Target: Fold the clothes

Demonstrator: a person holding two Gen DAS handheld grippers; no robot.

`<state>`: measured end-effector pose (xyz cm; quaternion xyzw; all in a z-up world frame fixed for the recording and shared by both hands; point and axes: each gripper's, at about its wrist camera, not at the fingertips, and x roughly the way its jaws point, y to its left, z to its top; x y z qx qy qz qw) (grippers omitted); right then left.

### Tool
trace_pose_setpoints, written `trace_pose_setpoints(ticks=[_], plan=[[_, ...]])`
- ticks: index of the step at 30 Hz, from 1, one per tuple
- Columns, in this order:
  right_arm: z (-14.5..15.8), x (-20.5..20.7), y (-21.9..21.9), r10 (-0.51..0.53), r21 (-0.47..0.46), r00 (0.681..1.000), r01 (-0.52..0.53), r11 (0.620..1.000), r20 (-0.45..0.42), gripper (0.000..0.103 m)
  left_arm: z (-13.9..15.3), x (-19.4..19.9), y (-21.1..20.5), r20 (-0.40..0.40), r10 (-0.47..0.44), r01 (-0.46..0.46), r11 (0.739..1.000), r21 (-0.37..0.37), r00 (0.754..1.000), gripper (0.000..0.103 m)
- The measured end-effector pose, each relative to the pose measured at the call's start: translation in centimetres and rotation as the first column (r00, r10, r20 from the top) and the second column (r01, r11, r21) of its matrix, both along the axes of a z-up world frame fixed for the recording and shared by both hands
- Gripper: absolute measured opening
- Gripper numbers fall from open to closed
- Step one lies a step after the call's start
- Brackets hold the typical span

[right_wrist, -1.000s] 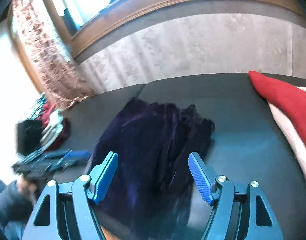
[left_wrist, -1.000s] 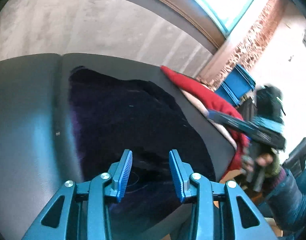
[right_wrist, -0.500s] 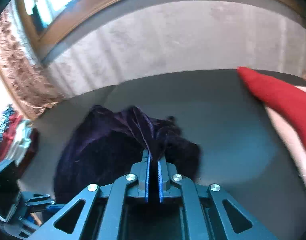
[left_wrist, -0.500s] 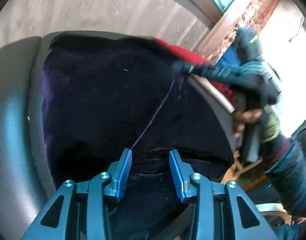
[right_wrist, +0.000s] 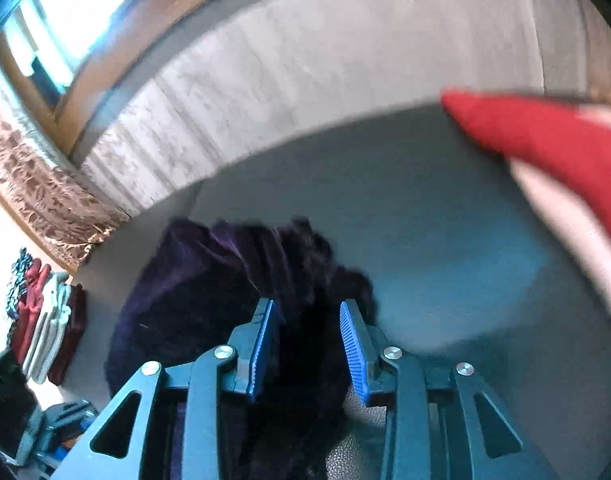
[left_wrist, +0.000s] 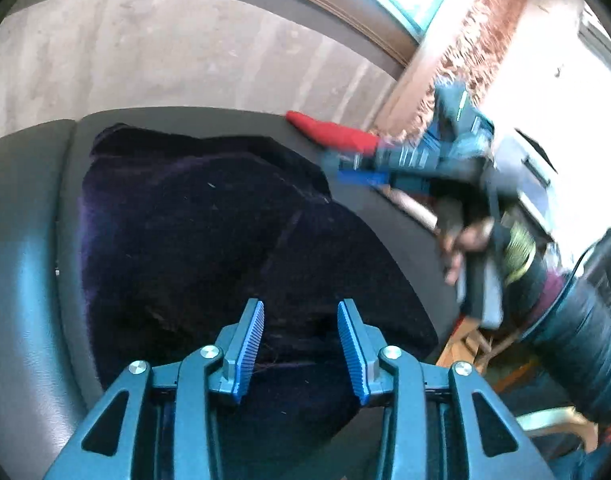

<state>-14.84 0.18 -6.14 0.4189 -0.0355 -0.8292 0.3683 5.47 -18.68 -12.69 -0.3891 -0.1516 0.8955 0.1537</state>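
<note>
Garment [left_wrist: 209, 248] lies on the table [left_wrist: 21, 280] (cushion [right_wrist: 545, 140] at right).

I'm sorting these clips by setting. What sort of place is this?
Probably a room in a home: a patterned curtain beside a wood-framed window, a stack of folded clothes, and a dark purple velvet garment on a grey padded surface.

A dark purple velvet garment [left_wrist: 209, 248] lies spread on the grey surface — its right edge bunched.

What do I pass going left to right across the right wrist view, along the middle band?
Stack of folded clothes at the left edge → dark purple garment bunched on the surface → bare grey surface → red cloth at the right edge.
</note>
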Motion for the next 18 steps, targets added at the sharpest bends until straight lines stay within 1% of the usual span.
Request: trace_pose_setpoints(ticks=[2,4,7,8,10,12,13,14,15,16,17,18], plan=[[2.0,1.2,-1.0,0.07,-0.008,0.996,-0.07,0.997,-0.047,0.036,-0.5,0.4,0.5,0.008,-0.015,0.015,1.0,-0.017,1.0,0.039],[2.8,2.1,-3.1,0.154,0.002,0.986,-0.154,0.988,-0.071,0.036,-0.9,0.6,1.3,0.006,-0.027,0.027,0.999,-0.042,1.0,0.039],[2.5,2.9,-7.5,0.277,0.055,0.957,-0.273,0.96,-0.086,0.036,-1.7,1.1,1.6,0.017,-0.022,0.023,0.999,-0.049,1.0,0.04],[1.9,3.0,-9.1,0.316,0.078,0.946,-0.31,0.947,-0.077,0.036,-2.0,1.5,1.5,0.018,-0.021,0.022,0.999,-0.046,1.0,0.04],[0.2,2.8,-11.8,0.351,0.117,0.935,-0.344,0.932,-0.043,0.036,-2.3,1.7,1.6,0.017,-0.02,0.021,0.998,-0.053,1.0,0.04],[-2.0,1.8,-14.4,0.344,0.175,0.939,-0.337,0.925,-0.013,0.036,-2.4,1.7,2.0,0.015,-0.019,0.02,0.998,-0.067,1.0,0.04],[-2.7,1.3,-15.0,0.326,0.198,0.945,-0.318,0.927,-0.006,0.036,-2.5,1.4,2.3,0.015,-0.018,0.02,0.997,-0.079,1.0,0.039],[-3.8,0.5,-15.1,0.277,0.229,0.961,-0.269,0.936,-0.002,0.035,-2.6,1.2,2.5,0.013,-0.017,0.018,0.996,-0.089,1.0,0.038],[-4.8,-0.3,-14.8,0.224,0.233,0.975,-0.218,0.948,0.0,0.033,-2.7,1.3,2.7,0.009,-0.014,0.015,0.995,-0.097,1.0,0.038],[-6.0,-1.3,-13.8,0.167,0.176,0.986,-0.164,0.971,0.0,0.027,-2.9,1.4,3.0,0.002,-0.013,0.013,0.994,-0.112,1.0,0.038],[-6.4,-1.8,-13.0,0.122,0.141,0.993,-0.121,0.983,0.003,0.009,-3.0,1.5,3.3,-0.009,-0.014,0.012,0.991,-0.132,1.0,0.038],[-6.5,-2.0,-12.5,0.088,0.129,0.996,-0.088,0.988,0.006,0.002,-3.1,1.7,3.3,-0.019,-0.01,0.007,0.991,-0.135,1.0,0.038]])
